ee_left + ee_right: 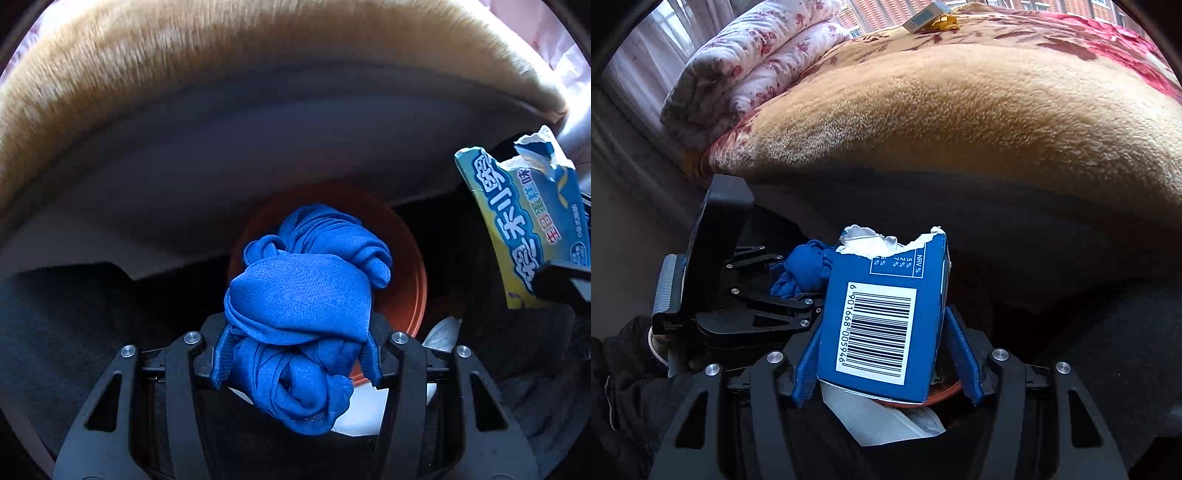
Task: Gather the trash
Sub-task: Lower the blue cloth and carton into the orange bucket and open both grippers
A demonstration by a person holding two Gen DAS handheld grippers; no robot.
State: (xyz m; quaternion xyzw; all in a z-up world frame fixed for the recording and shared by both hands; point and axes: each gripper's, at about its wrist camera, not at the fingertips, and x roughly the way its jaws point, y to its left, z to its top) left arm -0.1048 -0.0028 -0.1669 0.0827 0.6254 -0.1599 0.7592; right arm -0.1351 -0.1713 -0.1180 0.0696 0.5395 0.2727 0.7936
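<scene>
Both wrist views steep-down, close — share bed edge (258,55).

Your blue cloth bundle (299,314) hides most of the orange-brown bin (406,266) at the centre of the left wrist view. In the right wrist view the torn blue carton (882,325) covers that bin (945,391) almost entirely, and you cannot read the small box (925,14) at the top edge.

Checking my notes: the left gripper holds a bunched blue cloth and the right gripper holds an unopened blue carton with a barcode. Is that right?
Not quite. The blue carton in the right gripper is torn open along its top edge, as the right wrist view shows. The left gripper does hold the bunched blue cloth.
</scene>
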